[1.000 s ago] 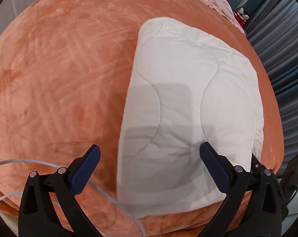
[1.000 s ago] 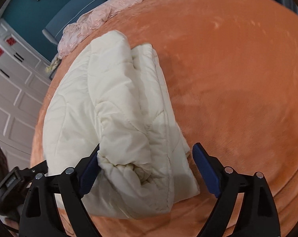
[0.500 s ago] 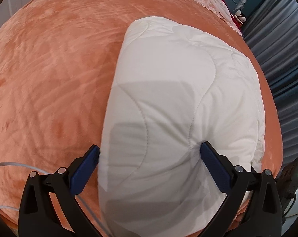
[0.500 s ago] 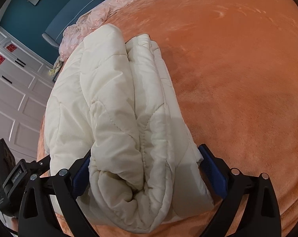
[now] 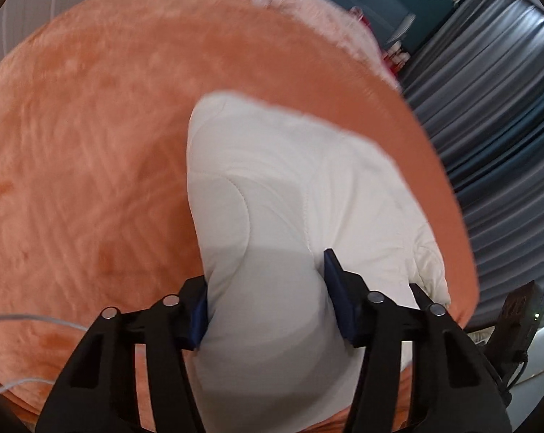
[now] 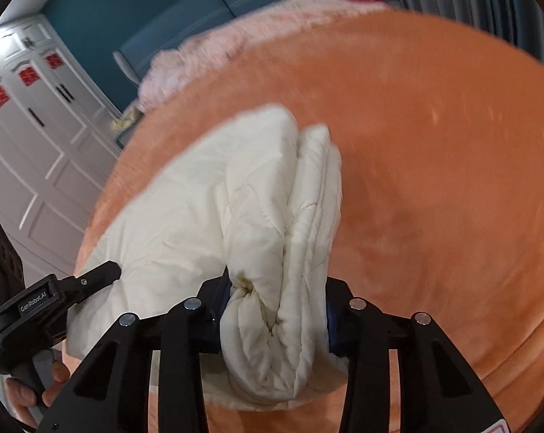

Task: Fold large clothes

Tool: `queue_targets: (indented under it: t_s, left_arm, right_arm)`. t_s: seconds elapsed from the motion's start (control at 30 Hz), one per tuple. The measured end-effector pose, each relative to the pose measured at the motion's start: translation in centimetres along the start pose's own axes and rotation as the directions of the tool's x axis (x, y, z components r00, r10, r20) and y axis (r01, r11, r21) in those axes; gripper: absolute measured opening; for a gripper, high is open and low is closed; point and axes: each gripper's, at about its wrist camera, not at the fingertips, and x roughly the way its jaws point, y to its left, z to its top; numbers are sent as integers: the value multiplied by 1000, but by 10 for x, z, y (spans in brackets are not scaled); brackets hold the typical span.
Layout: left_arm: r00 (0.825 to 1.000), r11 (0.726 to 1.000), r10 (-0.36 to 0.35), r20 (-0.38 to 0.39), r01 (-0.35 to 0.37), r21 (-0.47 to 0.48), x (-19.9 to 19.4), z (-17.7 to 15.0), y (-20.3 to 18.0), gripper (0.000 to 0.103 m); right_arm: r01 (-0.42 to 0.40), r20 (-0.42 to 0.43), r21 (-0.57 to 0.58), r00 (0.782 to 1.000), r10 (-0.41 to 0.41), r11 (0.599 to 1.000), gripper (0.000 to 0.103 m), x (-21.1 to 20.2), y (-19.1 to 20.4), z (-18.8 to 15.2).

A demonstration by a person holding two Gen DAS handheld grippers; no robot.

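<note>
A folded white quilted garment (image 5: 300, 195) lies on an orange plush bed cover (image 5: 91, 144). My left gripper (image 5: 268, 299) is shut on its smooth near end, blue pads pressed into the fabric on both sides. In the right wrist view the garment (image 6: 207, 216) shows its layered edges, and my right gripper (image 6: 277, 306) is shut on the bunched near end. The left gripper (image 6: 73, 288) also shows there, at the garment's left side. The image is blurred by motion.
The orange cover (image 6: 434, 180) spreads wide to the right. A pink lace bedspread (image 6: 214, 57) and teal headboard (image 6: 185, 18) lie at the far end. White wardrobe doors (image 6: 30, 137) stand at left, grey curtains (image 5: 499, 108) at right. A white cable (image 5: 26, 319) crosses the near edge.
Both grippers closed from open onto the near end of the garment. The views tilted up, showing more of the room, and the garment's near end looks raised off the cover.
</note>
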Motion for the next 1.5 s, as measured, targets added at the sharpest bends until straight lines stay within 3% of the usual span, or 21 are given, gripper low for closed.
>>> queue_targets:
  t_s: [0.13, 0.23, 0.3, 0.53, 0.63, 0.73, 0.8, 0.9, 1.1, 1.23, 1.27, 1.3, 1.33, 1.4, 1.5]
  left_arm:
    - [991, 998, -51, 125, 45, 54, -55, 14, -15, 50]
    - [970, 992, -96, 224, 75, 99, -95, 25, -24, 50]
    - [946, 987, -126, 297, 88, 137, -125, 33, -29, 50]
    - [825, 952, -225, 518, 74, 296, -216, 79, -33, 50]
    - [787, 936, -247, 565, 43, 349, -233, 103, -25, 50]
    - [776, 928, -248, 580, 18, 372, -222, 128, -14, 51]
    - [780, 929, -238, 579, 9, 370, -208, 143, -5, 51]
    - [807, 940, -206, 553, 6, 342, -164, 170, 16, 51]
    - [899, 965, -84, 430, -34, 261, -41, 195, 73, 51]
    - [970, 987, 9, 242, -48, 152, 61, 185, 129, 52]
    - [982, 990, 40, 187, -64, 126, 85, 175, 143, 54]
    - [983, 991, 46, 178, -67, 114, 94, 166, 152, 65]
    - [978, 991, 55, 202, -78, 109, 99, 153, 161, 74]
    - [980, 996, 37, 197, -52, 74, 95, 142, 173, 79]
    - [984, 998, 45, 175, -50, 24, 77, 144, 176, 81]
  right_arm:
    - [-18, 104, -80, 994, 27, 997, 38, -44, 33, 17]
    - [-33, 201, -148, 978, 63, 988, 38, -78, 61, 33]
    - [-47, 272, -196, 957, 101, 979, 38, -100, 83, 46]
    - [-116, 444, -342, 855, 269, 933, 38, -144, 145, 90]
    - [-128, 476, -394, 818, 321, 910, 38, -138, 168, 111]
    - [-138, 476, -414, 810, 344, 900, 38, -112, 182, 130]
    - [-158, 450, -407, 822, 348, 900, 39, -78, 186, 146]
    - [-173, 394, -383, 858, 330, 908, 39, -20, 183, 160]
    - [-135, 235, -317, 948, 216, 939, 40, 117, 159, 147]
    - [-81, 57, -274, 993, 100, 958, 42, 209, 129, 113]
    - [-67, -7, -258, 998, 68, 964, 49, 232, 116, 99]
    - [-75, -17, -248, 997, 73, 966, 61, 240, 109, 88]
    - [-83, 2, -241, 996, 86, 967, 64, 241, 105, 79]
    - [-93, -2, -231, 995, 95, 969, 73, 236, 94, 71]
    - [-95, -35, -191, 995, 90, 977, 73, 216, 85, 76]
